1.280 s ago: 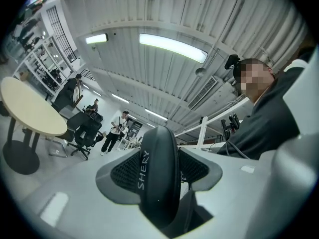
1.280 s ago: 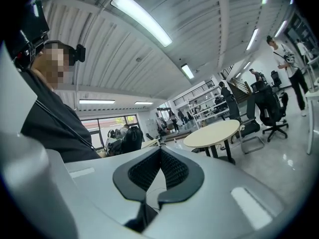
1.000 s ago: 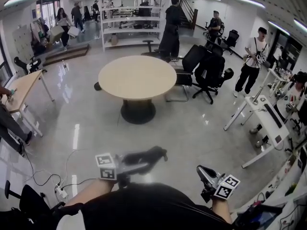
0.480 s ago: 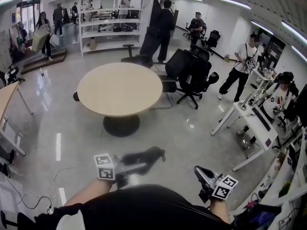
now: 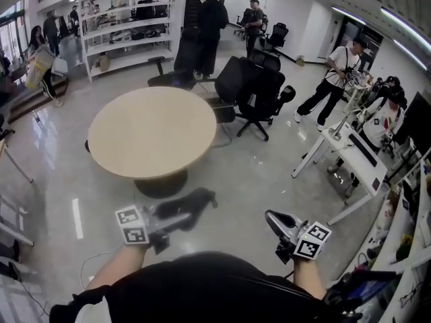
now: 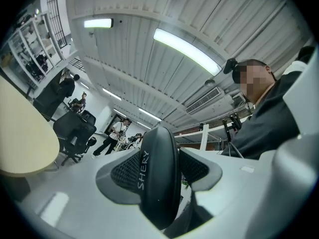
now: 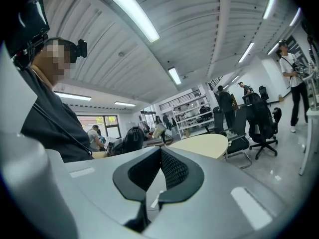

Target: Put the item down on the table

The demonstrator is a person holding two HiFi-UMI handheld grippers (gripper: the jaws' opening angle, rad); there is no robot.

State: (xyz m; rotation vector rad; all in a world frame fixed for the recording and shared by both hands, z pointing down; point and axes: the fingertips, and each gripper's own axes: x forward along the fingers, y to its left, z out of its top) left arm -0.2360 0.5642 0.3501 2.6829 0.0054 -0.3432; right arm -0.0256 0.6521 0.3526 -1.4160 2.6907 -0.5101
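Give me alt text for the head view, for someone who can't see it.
The left gripper holds a black item above the floor, short of a round beige table. The right gripper, jaws together and empty, is alongside. Office chairs and people stand beyond the table.

One round table (image 5: 151, 133), one black item (image 5: 192, 202), two grippers (image 5: 176, 215) (image 5: 271, 217).

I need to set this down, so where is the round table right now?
In the head view the round table stands ahead, upper left, just beyond the black item that the left gripper holds.
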